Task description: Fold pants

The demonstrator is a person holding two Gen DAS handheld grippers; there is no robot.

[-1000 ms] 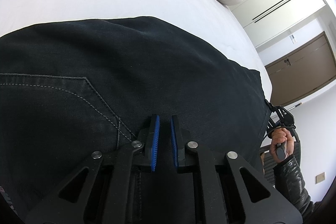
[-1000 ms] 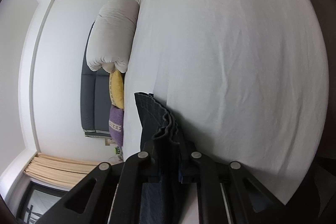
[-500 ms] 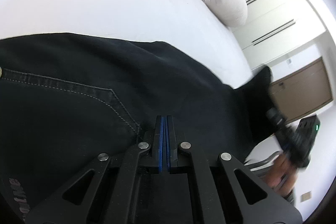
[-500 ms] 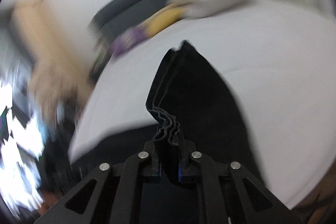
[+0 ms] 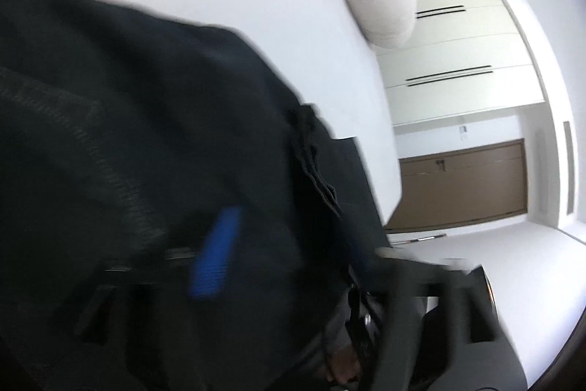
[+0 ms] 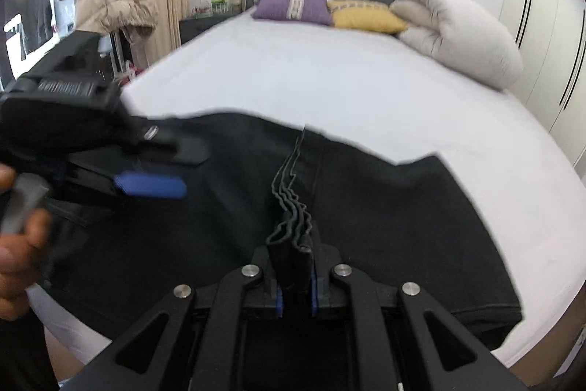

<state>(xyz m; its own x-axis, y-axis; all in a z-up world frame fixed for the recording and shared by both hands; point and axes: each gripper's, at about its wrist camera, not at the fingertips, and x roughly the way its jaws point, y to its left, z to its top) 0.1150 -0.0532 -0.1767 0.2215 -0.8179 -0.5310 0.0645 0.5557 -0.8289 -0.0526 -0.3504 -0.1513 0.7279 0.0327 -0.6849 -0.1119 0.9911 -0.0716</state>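
My left tongs [image 6: 183, 167] come in from the left edge of the right wrist view, held in my left hand [image 6: 18, 233], whose fingers wrap the grey trigger. Their jaws stand apart: one black finger sits above and the blue pad [image 6: 150, 184] of the other below, with a clear gap and no cloth between them. They hang over the left part of the black pants [image 6: 384, 207]; I cannot tell whether they touch the cloth. In the left wrist view my own fingers are badly smeared, and only one blue pad [image 5: 216, 251] shows against the dark cloth, so that view alone does not settle the gap.

The pants lie across the near part of the white bed [image 6: 329, 79], spread wide from left to right, with the sheet showing beyond them and at the near right corner. A bunched, wavy stack of cloth edges [image 6: 291, 200] rises from the middle of the pants and runs into my right tongs [image 6: 295, 295]. Those tongs are clamped on that stack, several layers thick, the blue pads pressed against either side of it.

Further right, at the far end of the bed, lie a purple pillow [image 6: 293, 6], a yellow pillow [image 6: 362, 15] and a folded pale duvet [image 6: 457, 28], and white wardrobe doors [image 6: 549, 24] stand at the right edge
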